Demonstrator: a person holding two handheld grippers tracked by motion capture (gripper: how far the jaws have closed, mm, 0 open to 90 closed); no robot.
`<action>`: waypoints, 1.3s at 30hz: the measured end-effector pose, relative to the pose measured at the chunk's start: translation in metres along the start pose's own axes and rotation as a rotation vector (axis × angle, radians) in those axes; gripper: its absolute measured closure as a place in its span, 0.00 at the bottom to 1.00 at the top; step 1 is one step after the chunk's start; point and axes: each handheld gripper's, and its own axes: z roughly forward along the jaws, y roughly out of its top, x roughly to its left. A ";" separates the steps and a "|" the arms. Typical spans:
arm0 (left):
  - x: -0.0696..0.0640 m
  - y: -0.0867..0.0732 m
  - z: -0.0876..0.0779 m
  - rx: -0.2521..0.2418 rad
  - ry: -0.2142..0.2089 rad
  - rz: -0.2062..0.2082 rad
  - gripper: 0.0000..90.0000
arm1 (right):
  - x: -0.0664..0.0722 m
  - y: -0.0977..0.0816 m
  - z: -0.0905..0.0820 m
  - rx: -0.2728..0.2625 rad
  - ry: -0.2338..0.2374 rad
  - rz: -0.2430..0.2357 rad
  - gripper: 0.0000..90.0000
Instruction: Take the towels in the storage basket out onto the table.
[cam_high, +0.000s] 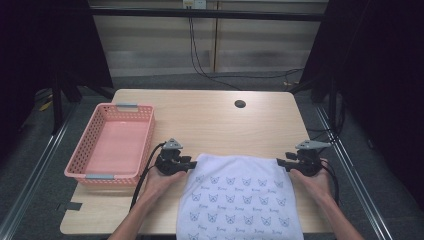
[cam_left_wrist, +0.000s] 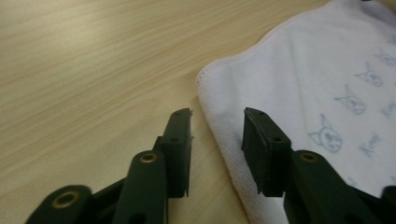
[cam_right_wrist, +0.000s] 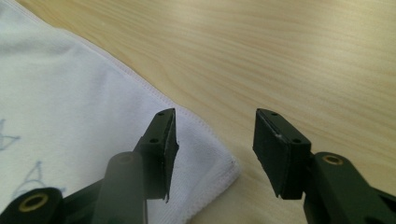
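Towel (cam_high: 240, 197) white, cat-face print, script unreadable; left gripper (cam_left_wrist: 217, 123), right gripper (cam_right_wrist: 215, 126) jaws apart at far corners.

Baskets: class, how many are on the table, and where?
1. The pink basket sits at the table's left side, left of the white towel and beside the left gripper.

White cloth towel (cam_high: 240, 195) carried a pale blue cat-face print. Perforated plastic basket (cam_high: 116, 145) was pink with grey handles. Wooden table (cam_high: 215, 117) was light tan, grained.
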 end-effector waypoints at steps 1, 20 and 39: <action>0.000 0.000 0.003 0.005 -0.006 0.002 0.65 | 0.000 -0.001 0.002 0.007 0.002 0.004 0.53; 0.007 0.014 -0.003 -0.054 -0.047 -0.011 0.96 | 0.001 -0.004 0.008 0.023 0.055 0.037 0.94; 0.027 0.080 -0.044 -0.215 -0.006 0.004 0.96 | -0.026 0.075 -0.025 -0.260 0.110 0.079 0.95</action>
